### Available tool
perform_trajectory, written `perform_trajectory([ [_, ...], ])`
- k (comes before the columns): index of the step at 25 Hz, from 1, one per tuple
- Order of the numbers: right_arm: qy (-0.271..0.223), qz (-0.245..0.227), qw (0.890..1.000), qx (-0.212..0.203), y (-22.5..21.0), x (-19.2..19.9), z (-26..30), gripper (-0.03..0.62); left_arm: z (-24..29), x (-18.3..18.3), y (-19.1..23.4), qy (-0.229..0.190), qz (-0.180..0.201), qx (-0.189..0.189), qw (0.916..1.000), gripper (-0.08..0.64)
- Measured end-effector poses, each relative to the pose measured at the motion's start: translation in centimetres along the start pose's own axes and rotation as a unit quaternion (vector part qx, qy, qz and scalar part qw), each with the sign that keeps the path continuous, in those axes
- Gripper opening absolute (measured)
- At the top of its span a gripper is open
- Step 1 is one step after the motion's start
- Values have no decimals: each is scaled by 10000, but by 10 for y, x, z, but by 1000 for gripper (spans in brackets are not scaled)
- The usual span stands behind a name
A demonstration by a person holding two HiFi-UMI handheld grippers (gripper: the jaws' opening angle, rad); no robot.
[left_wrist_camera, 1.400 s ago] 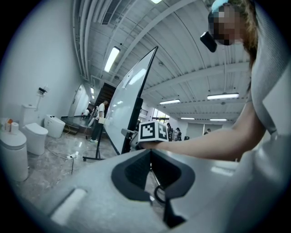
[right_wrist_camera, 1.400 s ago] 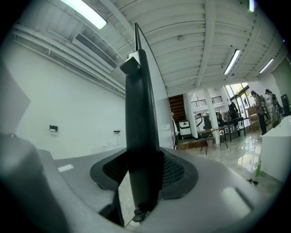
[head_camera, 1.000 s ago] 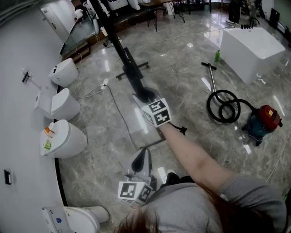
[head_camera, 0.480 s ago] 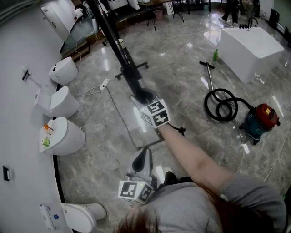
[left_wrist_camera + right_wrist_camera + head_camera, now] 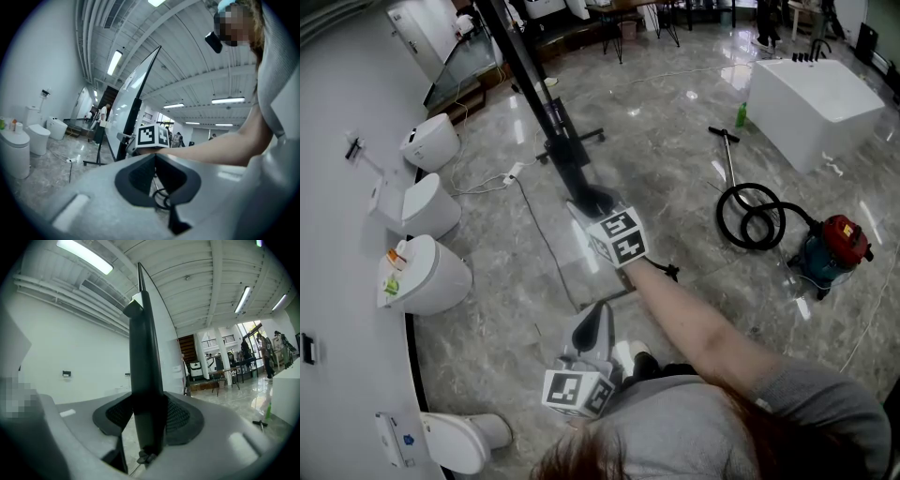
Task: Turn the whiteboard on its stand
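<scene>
The whiteboard (image 5: 546, 105) stands edge-on on its black wheeled stand (image 5: 573, 141); in the head view it runs from the top down to the middle. My right gripper (image 5: 592, 200) is shut on its black side frame (image 5: 145, 357), which rises upright between the pads (image 5: 180, 416). In the left gripper view the white board face (image 5: 133, 101) and the right gripper's marker cube (image 5: 152, 137) lie ahead. My left gripper (image 5: 597, 321) hovers lower, close to the person's body and apart from the board. Its jaws (image 5: 155, 161) meet at the tips with nothing held.
Several toilets (image 5: 422, 277) line the curved white wall at the left. A cable (image 5: 539, 234) crosses the marble floor by the stand. A red and teal vacuum (image 5: 834, 248) with a coiled hose (image 5: 755, 216) sits at the right, behind it a white block (image 5: 816, 94).
Both grippers and the board's gripped edge have drifted a little across the floor. The right gripper's hold on the frame is unchanged, and the left stays shut.
</scene>
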State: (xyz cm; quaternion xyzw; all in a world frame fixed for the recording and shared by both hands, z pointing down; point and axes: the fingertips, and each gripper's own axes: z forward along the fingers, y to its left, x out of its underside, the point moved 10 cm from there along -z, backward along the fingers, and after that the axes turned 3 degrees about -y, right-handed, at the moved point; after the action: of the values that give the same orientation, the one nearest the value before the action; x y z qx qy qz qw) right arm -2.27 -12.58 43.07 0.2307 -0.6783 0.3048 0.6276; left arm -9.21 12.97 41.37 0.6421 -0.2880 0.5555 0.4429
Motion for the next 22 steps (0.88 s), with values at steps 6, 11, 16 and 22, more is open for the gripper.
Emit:
perform_trajectory([
  [6,-3,-13,10000,-53,8,-3,-12,181,-6,-2,-12,-34,-17,-42,10000,-3],
  [11,22,0,9999,-111,11,-2,-25,181,-10,1,-26,-46,-20,-54,10000,-3],
  [16,-3,-14,9999,-147,17,-1,-40,181,-17,7,-39,-71,13,-58,10000,-3],
  [22,-19,-10,9998,-195,25,0,-57,181,-29,13,-55,-87,-13,-139,9999,-3],
])
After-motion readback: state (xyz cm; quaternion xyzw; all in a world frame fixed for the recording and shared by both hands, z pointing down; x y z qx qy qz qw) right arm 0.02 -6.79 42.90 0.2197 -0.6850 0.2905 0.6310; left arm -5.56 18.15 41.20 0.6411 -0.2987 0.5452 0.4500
